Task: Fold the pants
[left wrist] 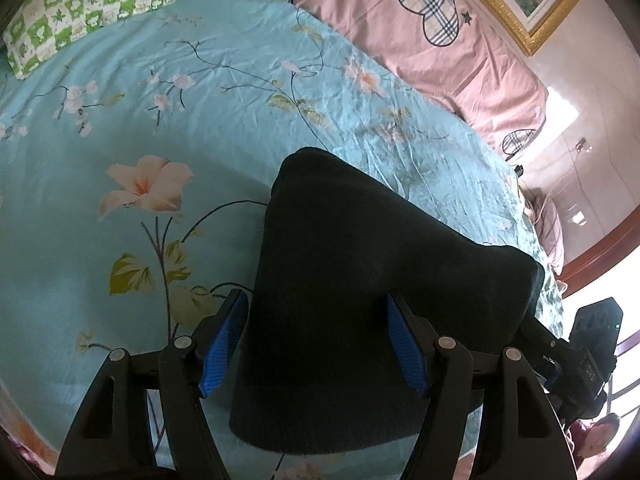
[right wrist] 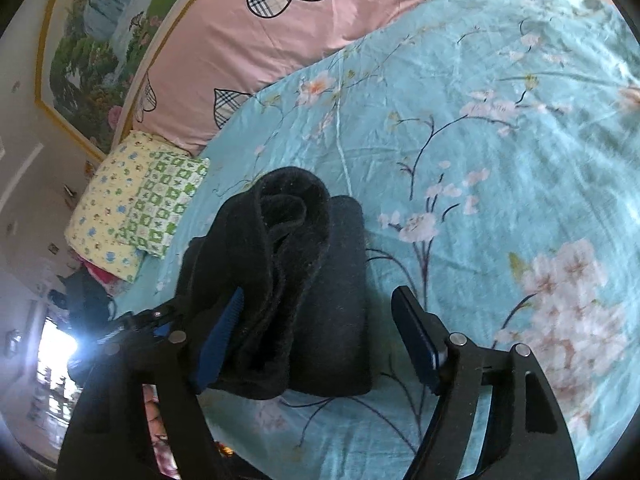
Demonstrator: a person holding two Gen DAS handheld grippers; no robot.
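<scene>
The dark pants [left wrist: 360,280] sit folded on the near part of the floral bedsheet [left wrist: 120,100]. The left gripper [left wrist: 320,344] straddles the bundle, jaws spread. The right gripper [right wrist: 328,344] is released, its left pad brushing the rolled edge; pulling away could drag the fold open.

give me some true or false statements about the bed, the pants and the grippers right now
1. The dark fleecy pants lie folded in a bundle on the turquoise floral bedsheet. True.
2. The right gripper is clamped shut on the pants. False: its jaws stand open, the right pad clear of the cloth.
3. The green-and-white checked pillow lies on top of the pants. False: it lies apart, at the bed's edge.
4. A pink quilt with plaid hearts lies along the sheet's far side. True.
5. The left gripper has the pants between open jaws. True.
</scene>
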